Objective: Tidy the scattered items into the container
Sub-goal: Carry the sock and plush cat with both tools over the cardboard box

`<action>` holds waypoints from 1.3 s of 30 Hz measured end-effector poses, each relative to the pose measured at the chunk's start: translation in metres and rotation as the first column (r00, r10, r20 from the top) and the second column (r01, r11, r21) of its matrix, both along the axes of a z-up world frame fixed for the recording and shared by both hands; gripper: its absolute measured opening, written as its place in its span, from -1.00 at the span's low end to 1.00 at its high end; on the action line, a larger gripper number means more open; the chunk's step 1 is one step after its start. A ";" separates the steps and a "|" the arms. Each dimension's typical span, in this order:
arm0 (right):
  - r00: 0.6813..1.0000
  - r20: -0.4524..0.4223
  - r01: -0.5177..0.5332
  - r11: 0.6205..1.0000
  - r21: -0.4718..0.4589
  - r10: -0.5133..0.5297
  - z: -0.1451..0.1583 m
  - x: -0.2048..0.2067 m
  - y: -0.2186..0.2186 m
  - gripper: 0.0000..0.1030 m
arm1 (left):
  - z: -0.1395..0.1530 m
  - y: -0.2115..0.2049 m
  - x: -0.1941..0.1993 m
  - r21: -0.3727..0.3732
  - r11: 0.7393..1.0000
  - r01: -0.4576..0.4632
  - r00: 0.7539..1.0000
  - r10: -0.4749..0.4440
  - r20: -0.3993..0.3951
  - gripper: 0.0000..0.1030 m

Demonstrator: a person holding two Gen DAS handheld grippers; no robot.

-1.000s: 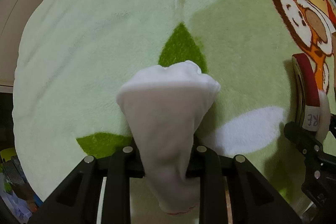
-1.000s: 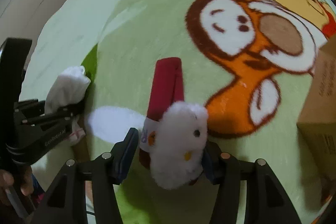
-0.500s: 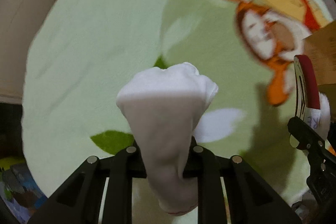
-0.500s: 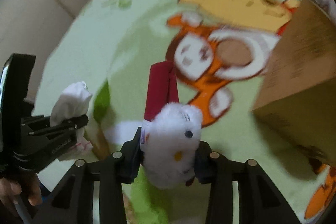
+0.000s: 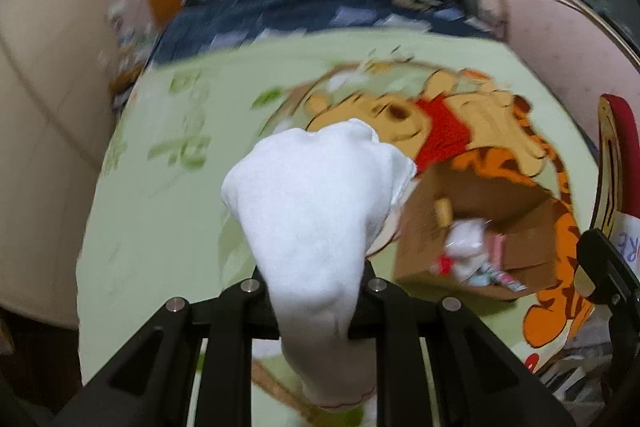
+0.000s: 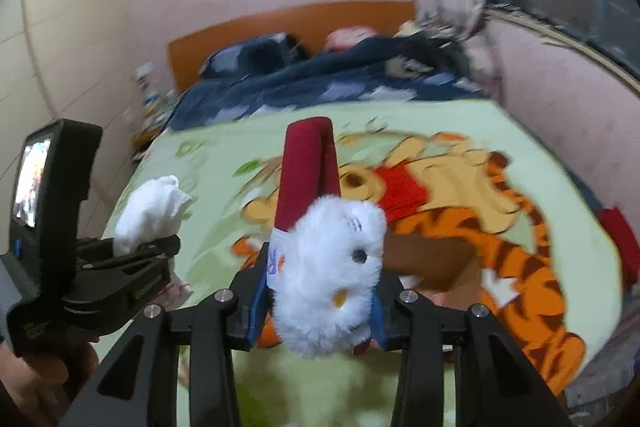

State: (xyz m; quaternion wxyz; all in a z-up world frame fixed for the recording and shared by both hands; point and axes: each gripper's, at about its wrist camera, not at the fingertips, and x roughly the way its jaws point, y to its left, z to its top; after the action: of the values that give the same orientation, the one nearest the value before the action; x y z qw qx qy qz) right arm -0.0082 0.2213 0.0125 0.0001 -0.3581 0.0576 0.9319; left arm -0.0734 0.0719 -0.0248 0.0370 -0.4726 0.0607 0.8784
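My left gripper (image 5: pixel 316 279) is shut on a white sock (image 5: pixel 316 195) that stands up between its fingers, high above the bed. An open cardboard box (image 5: pixel 532 239) lies below and to the right of it, with several small items inside. My right gripper (image 6: pixel 320 279) is shut on a white fluffy plush toy (image 6: pixel 332 259) with a dark red band (image 6: pixel 308 163) sticking out ahead. The box (image 6: pixel 428 259) is mostly hidden behind the plush. The right wrist view also shows the left gripper (image 6: pixel 160 247) and sock (image 6: pixel 152 211) at the left.
A light green cartoon blanket (image 5: pixel 168 219) covers the bed. A navy duvet (image 6: pixel 320 83) and an orange headboard (image 6: pixel 288 23) are at the far end. Pink walls stand behind and to the right. A dark red thing (image 6: pixel 620 239) lies at the blanket's right edge.
Both grippers have risen well above the blanket with their loads and tilted up, bringing the box and the bed's far end into view. The right jaws closed in on the plush.
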 end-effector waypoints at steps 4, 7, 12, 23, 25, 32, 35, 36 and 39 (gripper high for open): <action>0.995 -0.011 0.102 0.995 -0.008 -0.102 -0.005 0.009 0.036 -0.22 | 0.018 0.046 0.002 -0.011 0.994 0.109 0.993 -0.110 -0.051 -0.63; 0.989 -0.001 0.150 0.989 -0.004 -0.150 -0.003 0.020 0.056 -0.22 | 0.021 0.071 0.004 -0.006 0.986 0.169 0.984 -0.169 -0.056 -0.62; 0.978 0.013 0.209 0.978 0.003 -0.209 -0.005 0.038 0.076 -0.22 | 0.025 0.100 0.006 -0.004 0.972 0.235 0.970 -0.235 -0.065 -0.62; 0.969 0.057 0.241 0.970 -0.011 -0.240 -0.019 0.034 0.095 -0.22 | 0.017 0.118 -0.004 -0.007 0.966 0.260 0.965 -0.260 -0.043 -0.62; 0.969 0.062 0.240 0.971 -0.015 -0.239 -0.021 0.033 0.096 -0.21 | 0.016 0.119 -0.005 -0.010 0.966 0.258 0.965 -0.258 -0.039 -0.62; 0.970 0.076 0.234 0.972 -0.027 -0.232 -0.027 0.028 0.098 -0.21 | 0.012 0.122 -0.002 -0.018 0.966 0.259 0.966 -0.260 -0.016 -0.62; 0.970 0.083 0.231 0.973 -0.030 -0.228 -0.029 0.027 0.097 -0.21 | 0.009 0.123 -0.002 -0.018 0.966 0.259 0.966 -0.259 -0.005 -0.62; 0.971 0.085 0.229 0.973 -0.031 -0.225 -0.030 0.026 0.097 -0.21 | 0.008 0.123 -0.002 -0.017 0.966 0.259 0.966 -0.259 -0.001 -0.62; 0.971 0.092 0.226 0.974 -0.035 -0.222 -0.033 0.025 0.098 -0.21 | 0.006 0.123 -0.001 -0.015 0.966 0.259 0.966 -0.259 0.007 -0.62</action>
State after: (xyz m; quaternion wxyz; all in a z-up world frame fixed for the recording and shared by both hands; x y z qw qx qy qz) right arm 0.0172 0.3191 -0.0205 0.0997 -0.3895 0.1183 0.9079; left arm -0.0739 0.1953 -0.0184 0.1479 -0.4631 0.1290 0.8643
